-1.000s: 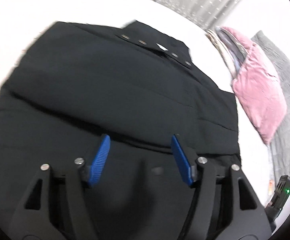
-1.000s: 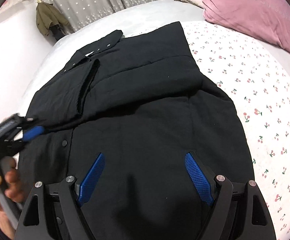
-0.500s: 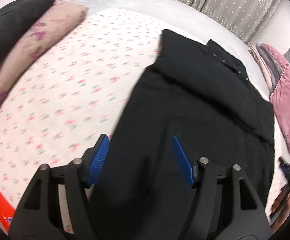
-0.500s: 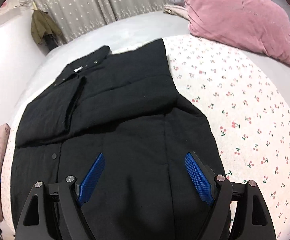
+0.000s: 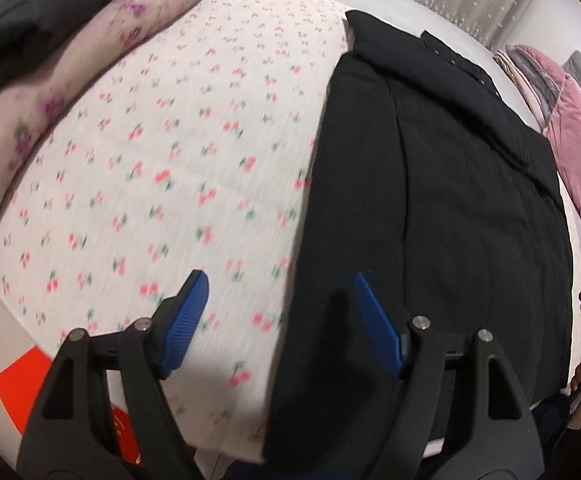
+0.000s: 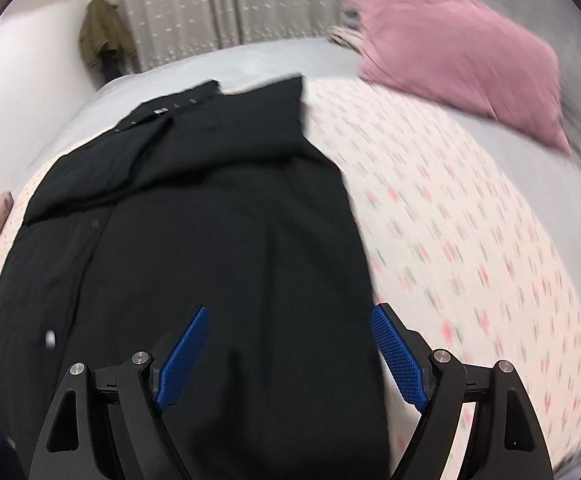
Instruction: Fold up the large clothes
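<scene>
Bed with a cherry-print white sheet [image 5: 178, 152]; across it lies the large black button-front coat [image 6: 194, 248], sleeves folded over its chest. Left tool [image 5: 280, 322], jaws just widened, straddles the coat's left edge, grasping nothing. Right tool [image 6: 290, 354], released, hovers over the right hem edge. Risk: pinching only the top layer would drag the folded sleeves askew.

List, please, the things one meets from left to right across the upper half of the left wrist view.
Black cushion → floral pillow → cherry-print sheet → black garment → pink pillow.
</scene>
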Demonstrator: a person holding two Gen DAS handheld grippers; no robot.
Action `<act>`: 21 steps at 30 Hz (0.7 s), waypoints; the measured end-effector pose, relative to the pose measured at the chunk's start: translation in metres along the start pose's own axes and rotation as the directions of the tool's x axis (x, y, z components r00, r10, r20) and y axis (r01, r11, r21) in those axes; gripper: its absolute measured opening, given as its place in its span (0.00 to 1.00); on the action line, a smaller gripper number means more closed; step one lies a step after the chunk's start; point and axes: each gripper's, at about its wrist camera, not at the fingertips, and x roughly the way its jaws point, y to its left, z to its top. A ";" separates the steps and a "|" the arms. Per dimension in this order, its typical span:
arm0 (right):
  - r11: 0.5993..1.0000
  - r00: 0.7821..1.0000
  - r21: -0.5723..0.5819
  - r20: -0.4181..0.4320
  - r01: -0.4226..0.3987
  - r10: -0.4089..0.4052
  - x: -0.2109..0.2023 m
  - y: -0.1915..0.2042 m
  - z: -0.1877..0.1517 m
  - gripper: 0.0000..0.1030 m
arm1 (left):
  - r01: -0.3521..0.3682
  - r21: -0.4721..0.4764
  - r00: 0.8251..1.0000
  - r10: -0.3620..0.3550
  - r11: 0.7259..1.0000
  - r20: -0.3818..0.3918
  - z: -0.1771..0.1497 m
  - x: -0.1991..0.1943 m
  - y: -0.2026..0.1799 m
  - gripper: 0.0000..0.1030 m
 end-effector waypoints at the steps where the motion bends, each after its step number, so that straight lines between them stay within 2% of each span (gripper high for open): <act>1: 0.998 0.999 0.050 -0.023 -0.043 0.045 -0.004 -0.014 -0.011 0.82 | 0.008 0.009 1.000 -0.008 1.000 -0.001 -0.007 -0.002 0.002 0.73; 4: 0.965 0.986 0.221 -0.059 -0.139 0.155 -0.019 -0.052 -0.023 0.82 | 0.025 0.030 1.000 -0.024 0.999 -0.017 -0.022 -0.003 0.003 0.73; 7: 0.973 0.988 0.199 -0.082 -0.114 0.132 -0.038 -0.065 -0.033 0.82 | 0.075 0.036 0.997 -0.074 0.997 -0.032 -0.037 -0.003 0.003 0.73; 9: 0.973 0.981 0.192 -0.122 -0.127 0.153 -0.042 -0.069 -0.045 0.82 | 0.100 0.036 0.994 -0.099 0.994 -0.039 -0.044 -0.002 0.002 0.73; 11: 0.952 0.949 0.223 -0.184 -0.211 0.254 -0.042 -0.078 -0.061 0.82 | 0.117 0.040 0.992 -0.115 0.992 -0.049 -0.050 -0.001 0.002 0.70; 12: 0.949 0.939 0.218 -0.208 -0.228 0.273 -0.042 -0.080 -0.066 0.82 | 0.127 0.040 0.991 -0.125 0.991 -0.054 -0.051 0.000 0.001 0.67; 14: 0.954 0.936 0.197 -0.228 -0.227 0.269 -0.044 -0.082 -0.073 0.82 | 0.153 0.034 0.987 -0.151 0.988 -0.057 -0.054 -0.001 0.002 0.65; 17: 0.974 0.934 0.131 -0.285 -0.184 0.215 -0.039 -0.082 -0.089 0.82 | 0.164 0.052 0.985 -0.160 0.985 -0.059 -0.059 0.000 -0.002 0.65; 18: 0.971 0.929 0.136 -0.292 -0.197 0.229 -0.036 -0.082 -0.095 0.82 | 0.162 0.057 0.985 -0.158 0.985 -0.061 -0.060 0.001 -0.003 0.64; 21: 0.947 0.923 0.158 -0.227 -0.279 0.310 -0.042 -0.084 -0.107 0.81 | 0.212 0.034 0.975 -0.209 0.977 -0.071 -0.064 0.004 -0.004 0.64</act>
